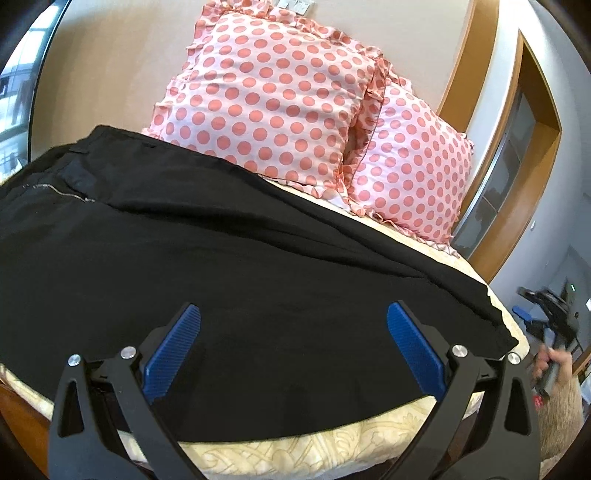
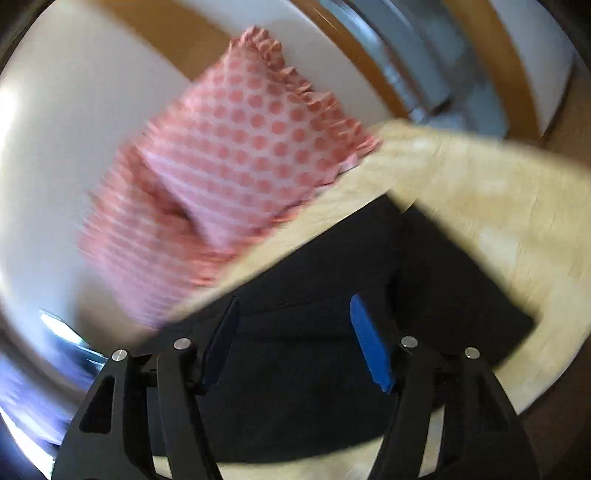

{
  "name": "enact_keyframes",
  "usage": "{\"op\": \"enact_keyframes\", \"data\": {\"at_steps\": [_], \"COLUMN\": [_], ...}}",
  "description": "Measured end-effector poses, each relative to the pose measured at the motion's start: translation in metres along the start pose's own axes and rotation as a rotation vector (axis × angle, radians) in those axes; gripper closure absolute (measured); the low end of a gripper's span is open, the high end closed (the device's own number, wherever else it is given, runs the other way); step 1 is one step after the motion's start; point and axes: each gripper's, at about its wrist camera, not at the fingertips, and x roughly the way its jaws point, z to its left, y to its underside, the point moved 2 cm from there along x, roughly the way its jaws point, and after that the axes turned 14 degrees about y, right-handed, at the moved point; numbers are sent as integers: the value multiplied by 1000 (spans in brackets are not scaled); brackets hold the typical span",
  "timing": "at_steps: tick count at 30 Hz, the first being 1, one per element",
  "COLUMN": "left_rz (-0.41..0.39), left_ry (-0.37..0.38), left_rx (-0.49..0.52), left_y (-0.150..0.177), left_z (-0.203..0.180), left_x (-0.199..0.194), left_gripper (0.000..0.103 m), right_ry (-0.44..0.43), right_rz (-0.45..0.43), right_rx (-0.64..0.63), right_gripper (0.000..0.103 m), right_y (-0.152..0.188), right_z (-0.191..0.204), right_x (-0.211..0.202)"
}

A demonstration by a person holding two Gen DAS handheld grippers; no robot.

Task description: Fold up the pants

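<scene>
Black pants point(image 1: 229, 243) lie spread flat on the cream bedspread point(image 1: 332, 443), below two polka-dot pillows point(image 1: 266, 92). Left gripper point(image 1: 293, 350) released, jaws wide, nothing between them. Right gripper point(image 2: 295, 339) likewise released above the fabric.

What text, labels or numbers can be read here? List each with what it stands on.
None can be read.
Pants: no label or print shows.
Pillows: dots only, no words.
Bedspread: woven pattern, no letters.
Wall plates: too small and cut off to tell.
Right wrist view: blurred throughout.
</scene>
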Motion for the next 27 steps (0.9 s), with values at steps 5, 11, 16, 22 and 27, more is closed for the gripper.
{"op": "enact_keyframes", "data": {"at_steps": [5,11,16,22,27], "left_rz": [-20,-52,-44,-3,-11], "left_ry": [-54,-99,-74,-60,-84], "left_rx": [12,-74,-106,-59,-14], "left_y": [-12,-49,-47,-33,-32], "left_z": [13,47,52,41,38], "left_x": [-13,-21,-13,-6,-12], "left_gripper": [2,2,2,2,2], "right_ry": [78,-301,-449,-384,-346], "right_rz": [76,253,389,554,484], "right_rx": [37,256,389,587,640], "right_gripper": [43,42,42,42,42], "right_y": [-6,16,22,40,42], "right_z": [-8,-7,17,29,20], "right_x": [36,35,45,88,87]}}
